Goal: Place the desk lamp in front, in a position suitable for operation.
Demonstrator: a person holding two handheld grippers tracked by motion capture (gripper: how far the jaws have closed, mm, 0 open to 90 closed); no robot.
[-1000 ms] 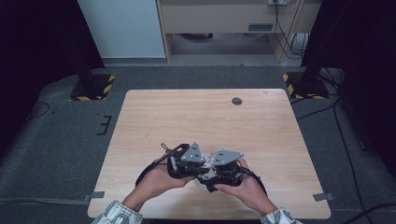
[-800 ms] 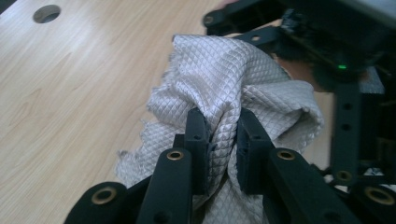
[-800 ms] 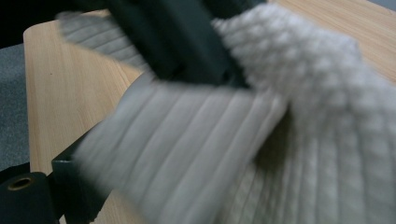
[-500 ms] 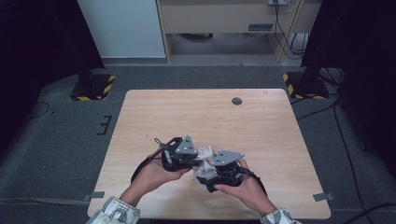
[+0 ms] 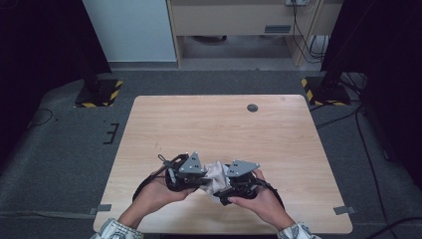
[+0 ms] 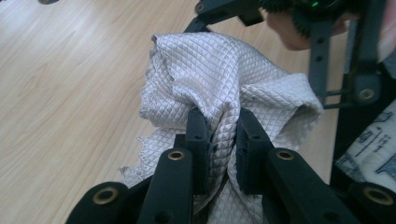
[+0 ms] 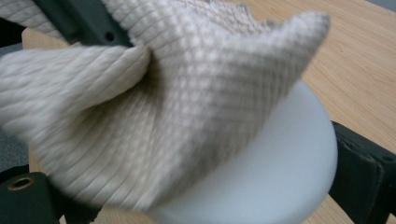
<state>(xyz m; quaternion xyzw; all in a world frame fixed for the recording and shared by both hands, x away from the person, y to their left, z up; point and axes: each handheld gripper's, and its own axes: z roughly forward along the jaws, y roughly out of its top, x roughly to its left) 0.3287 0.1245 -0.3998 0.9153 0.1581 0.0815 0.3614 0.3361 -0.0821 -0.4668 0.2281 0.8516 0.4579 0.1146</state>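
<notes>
left gripper [image 6: 217,135]: fingers clenched on quilted cloth [image 6: 219,74] | right gripper [image 5: 238,183]: apparently grasping white round object [image 7: 261,177], cloth-draped

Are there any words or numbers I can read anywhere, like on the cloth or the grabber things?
None can be read.
The quilted cloth is plain.
The left gripper and the right gripper carry no readable label.
The sleeve at the left gripper view's right edge bears dark printed marks, too blurred to read.
</notes>
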